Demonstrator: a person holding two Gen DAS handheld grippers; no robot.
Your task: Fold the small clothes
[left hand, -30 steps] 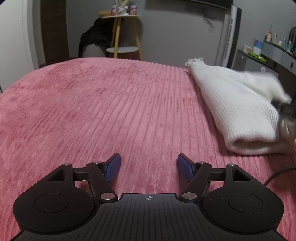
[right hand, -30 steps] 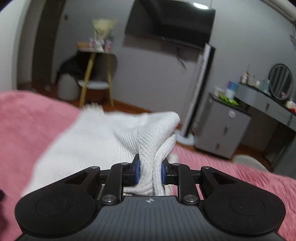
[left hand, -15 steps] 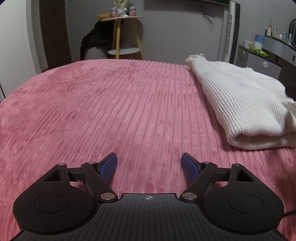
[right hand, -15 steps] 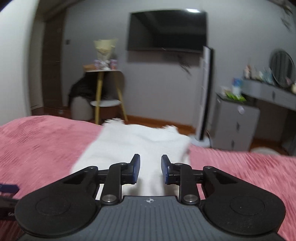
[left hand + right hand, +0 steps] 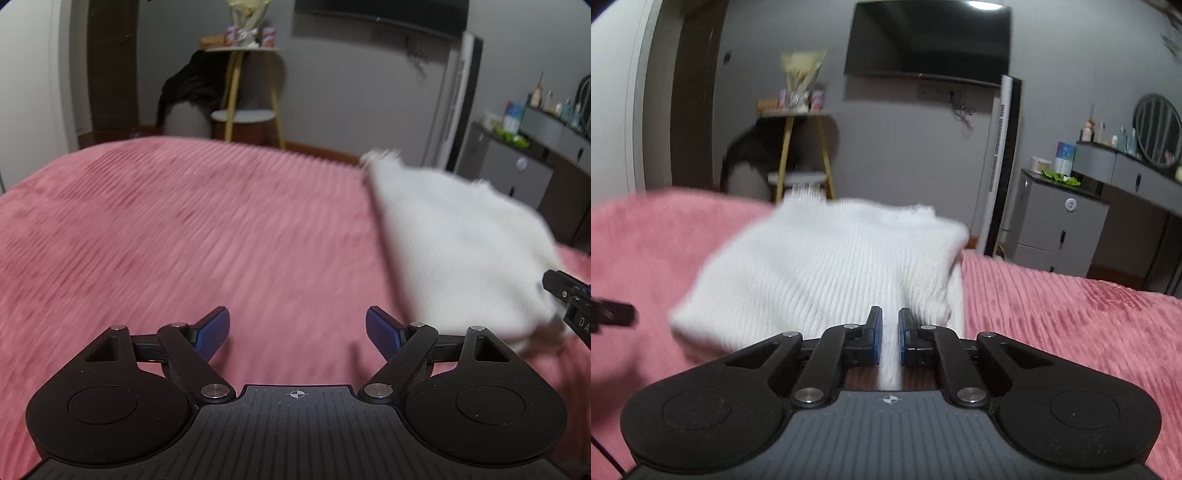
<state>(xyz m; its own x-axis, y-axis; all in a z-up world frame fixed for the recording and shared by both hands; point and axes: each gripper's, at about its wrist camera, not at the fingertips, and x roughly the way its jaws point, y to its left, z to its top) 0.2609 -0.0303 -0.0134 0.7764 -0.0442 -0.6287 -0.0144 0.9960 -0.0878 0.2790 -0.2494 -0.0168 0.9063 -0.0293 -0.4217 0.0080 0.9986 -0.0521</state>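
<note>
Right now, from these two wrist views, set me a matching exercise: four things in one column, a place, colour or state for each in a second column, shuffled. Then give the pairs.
Things
1. right gripper
2. white knit garment
3. bedspread
4. television

Place, colour or state
A. mounted on the grey wall
B. pink and ribbed
C. lying on the bed
D. shut, with white fabric between its pads

Pairs: 1-D, 2-C, 3-B, 4-A
</note>
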